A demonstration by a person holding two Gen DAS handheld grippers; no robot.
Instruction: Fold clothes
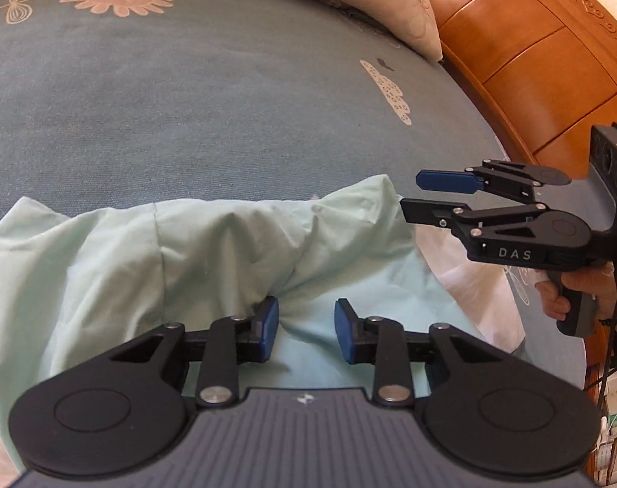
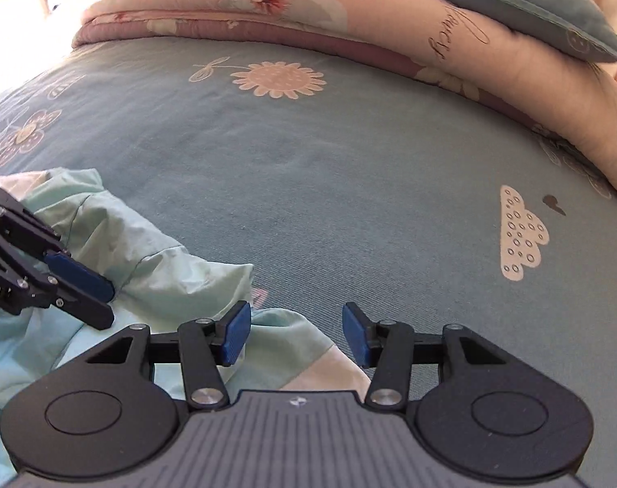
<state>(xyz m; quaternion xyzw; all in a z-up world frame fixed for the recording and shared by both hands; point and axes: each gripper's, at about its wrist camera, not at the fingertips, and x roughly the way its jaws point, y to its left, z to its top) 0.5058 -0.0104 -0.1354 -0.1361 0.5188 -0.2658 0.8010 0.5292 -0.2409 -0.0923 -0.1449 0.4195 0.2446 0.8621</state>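
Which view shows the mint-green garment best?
The left wrist view: the mint-green garment spreads rumpled across the frame, between the open left gripper. The right wrist view catches only its bunched edge at lower left.

Both claws matte black, linkage arms with silver screw heads, round black pivot discs, ribbed grey housing with small white logo. Left claw [image 1: 306,331] and right claw [image 2: 296,335]: blue fingertip pads. Right claw body marked "DAS" in white; beaded bracelet on wrist beside its grey grip.
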